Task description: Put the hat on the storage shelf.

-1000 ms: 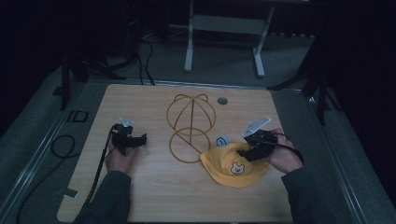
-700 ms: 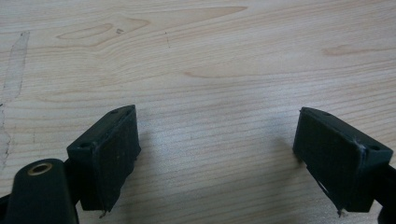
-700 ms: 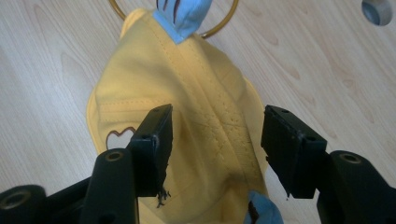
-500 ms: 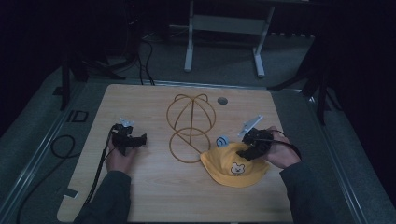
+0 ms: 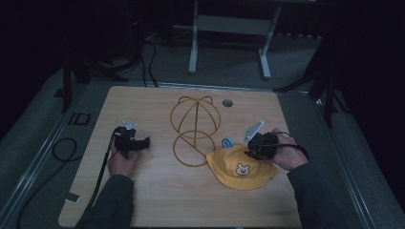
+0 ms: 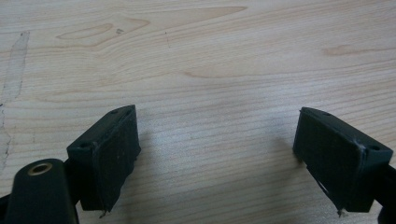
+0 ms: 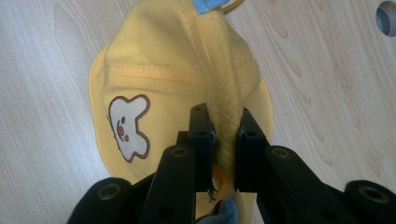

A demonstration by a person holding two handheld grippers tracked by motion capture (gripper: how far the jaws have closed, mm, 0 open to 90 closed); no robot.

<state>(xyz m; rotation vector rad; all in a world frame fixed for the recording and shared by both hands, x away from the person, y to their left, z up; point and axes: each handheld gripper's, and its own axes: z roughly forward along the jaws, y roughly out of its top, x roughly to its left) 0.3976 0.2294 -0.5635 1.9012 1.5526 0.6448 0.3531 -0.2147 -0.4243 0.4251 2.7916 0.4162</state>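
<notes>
A yellow hat (image 5: pixel 241 169) with a bear face lies on the wooden table (image 5: pixel 157 200) at the right, next to a yellow wire hat stand (image 5: pixel 196 119). My right gripper (image 5: pixel 250 152) is at the hat's far right edge. In the right gripper view its jaws have just been closing and now pinch a raised fold of the yellow hat (image 7: pixel 140 70), so the right gripper (image 7: pixel 224 122) is shut on it. My left gripper (image 5: pixel 143 141) rests on the table at the left. In its own view the left gripper (image 6: pixel 217 140) is open over bare wood.
A small blue piece (image 5: pixel 227 141) sits at the hat's far edge beside the stand's base ring. A round grey grommet (image 5: pixel 227 102) is set in the table behind the stand. Cables trail off the table's left side onto the floor.
The right gripper's jaws have closed on a fold of the yellow hat. Both hands have stayed where they were, and the left gripper is unchanged.
</notes>
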